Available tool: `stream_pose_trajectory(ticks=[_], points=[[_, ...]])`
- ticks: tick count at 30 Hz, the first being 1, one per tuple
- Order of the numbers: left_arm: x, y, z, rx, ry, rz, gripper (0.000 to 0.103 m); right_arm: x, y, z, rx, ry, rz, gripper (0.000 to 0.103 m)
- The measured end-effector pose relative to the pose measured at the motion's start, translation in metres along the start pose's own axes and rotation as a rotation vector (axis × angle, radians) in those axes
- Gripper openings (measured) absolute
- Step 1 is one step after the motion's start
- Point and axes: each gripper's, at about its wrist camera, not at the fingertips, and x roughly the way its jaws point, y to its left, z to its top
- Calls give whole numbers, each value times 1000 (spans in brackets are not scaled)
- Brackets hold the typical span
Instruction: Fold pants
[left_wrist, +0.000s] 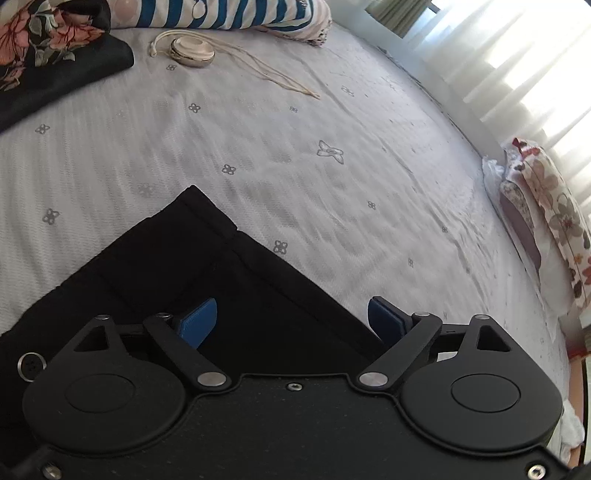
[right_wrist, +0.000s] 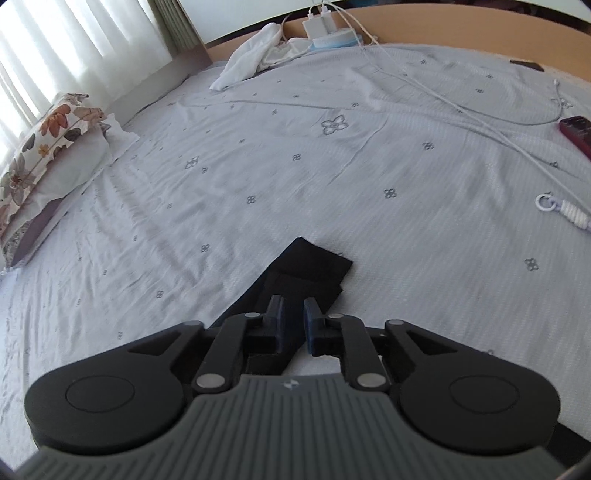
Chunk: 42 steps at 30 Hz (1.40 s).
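Note:
Black pants (left_wrist: 207, 266) lie flat on the white patterned bedspread (left_wrist: 332, 147), a waistband corner pointing away and a metal button (left_wrist: 31, 365) at the lower left. My left gripper (left_wrist: 291, 319) hovers over this waist end with its blue pads (left_wrist: 199, 321) wide apart and nothing pinched between them. In the right wrist view a folded end of the pants (right_wrist: 314, 266) rests on the bedspread (right_wrist: 332, 166). My right gripper (right_wrist: 293, 319) stands just above it, jaws partly apart, with dark cloth showing through the gap and the pads not pressing on it.
A dark floral garment (left_wrist: 44, 48), a striped pillow (left_wrist: 221, 14) and a beige round pouch with cords (left_wrist: 192, 51) lie at the far side. A floral pillow (right_wrist: 48, 147) sits by the curtain. White cloth (right_wrist: 251, 55), charger cables (right_wrist: 443, 96), a dark red device (right_wrist: 578, 133) and a white cord (right_wrist: 565, 210) lie near the headboard.

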Motion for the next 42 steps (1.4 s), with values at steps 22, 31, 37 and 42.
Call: stream_pose_trajectory(ticks=[22, 31, 37, 42], points=[[38, -46, -32, 272, -175, 272, 60, 37, 33, -34, 13, 157, 53, 77], [48, -55, -28, 266, -121, 266, 83, 54, 80, -45, -58, 86, -260, 25], [28, -39, -23, 214, -150, 192, 1, 41, 53, -41, 27, 58, -200, 6], [3, -15, -16, 167, -128, 104, 0, 21, 36, -38, 35, 27, -156, 5]])
